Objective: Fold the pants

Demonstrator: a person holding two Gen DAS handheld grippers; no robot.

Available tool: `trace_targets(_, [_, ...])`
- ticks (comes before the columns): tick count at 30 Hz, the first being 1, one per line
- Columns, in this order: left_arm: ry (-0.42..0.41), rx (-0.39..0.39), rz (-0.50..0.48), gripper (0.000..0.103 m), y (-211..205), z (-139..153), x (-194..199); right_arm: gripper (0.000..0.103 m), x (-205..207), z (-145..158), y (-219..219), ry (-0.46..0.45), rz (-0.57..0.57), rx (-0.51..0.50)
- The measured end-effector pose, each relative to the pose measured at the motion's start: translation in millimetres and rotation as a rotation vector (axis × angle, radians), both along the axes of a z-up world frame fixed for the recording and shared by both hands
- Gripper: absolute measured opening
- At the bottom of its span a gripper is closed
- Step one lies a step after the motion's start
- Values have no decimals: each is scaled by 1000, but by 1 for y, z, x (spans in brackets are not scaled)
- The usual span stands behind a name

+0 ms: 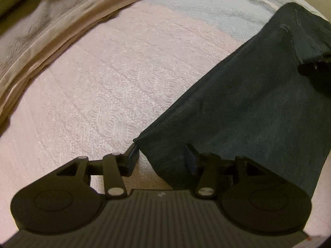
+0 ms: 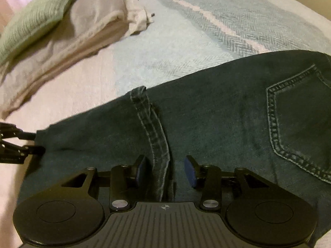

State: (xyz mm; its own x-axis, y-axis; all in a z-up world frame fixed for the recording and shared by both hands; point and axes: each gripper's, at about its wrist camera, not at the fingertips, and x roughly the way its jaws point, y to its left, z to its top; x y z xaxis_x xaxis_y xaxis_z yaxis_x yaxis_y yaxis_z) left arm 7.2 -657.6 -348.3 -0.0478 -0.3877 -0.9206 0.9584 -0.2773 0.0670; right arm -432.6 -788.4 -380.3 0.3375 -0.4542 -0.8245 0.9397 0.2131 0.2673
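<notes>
Dark teal jeans (image 1: 258,103) lie folded flat on the bed. My left gripper (image 1: 162,157) stands open over their near corner, with the cloth edge between the jaws and the left pad (image 1: 134,155) just beside it. In the right wrist view the jeans (image 2: 217,113) show a stitched back pocket (image 2: 300,124) and a leg hem (image 2: 153,128) laid across them. My right gripper (image 2: 165,170) is open astride that hem, with a gap on each side. The left gripper (image 2: 38,142) also shows at the jeans' left end.
A stack of beige folded cloth (image 2: 86,31) lies at the far left with a green pillow (image 2: 35,18) on it. The bed cover is pale pink (image 1: 113,93) near me and blue-grey herringbone (image 2: 227,20) farther back.
</notes>
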Motion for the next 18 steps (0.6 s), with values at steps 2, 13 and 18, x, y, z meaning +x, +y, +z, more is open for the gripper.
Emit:
trace_targets(2, [-9, -8, 3, 45, 2, 6, -3, 39, -8, 10, 6, -17, -48, -9])
trace_targets(13, [-145, -152, -261, 41, 55, 54, -8, 45, 20, 64, 132, 57, -99, -135])
trace_targets(18, [-273, -248, -664, 55, 93, 57, -7, 51, 138, 68, 169, 149, 213, -223])
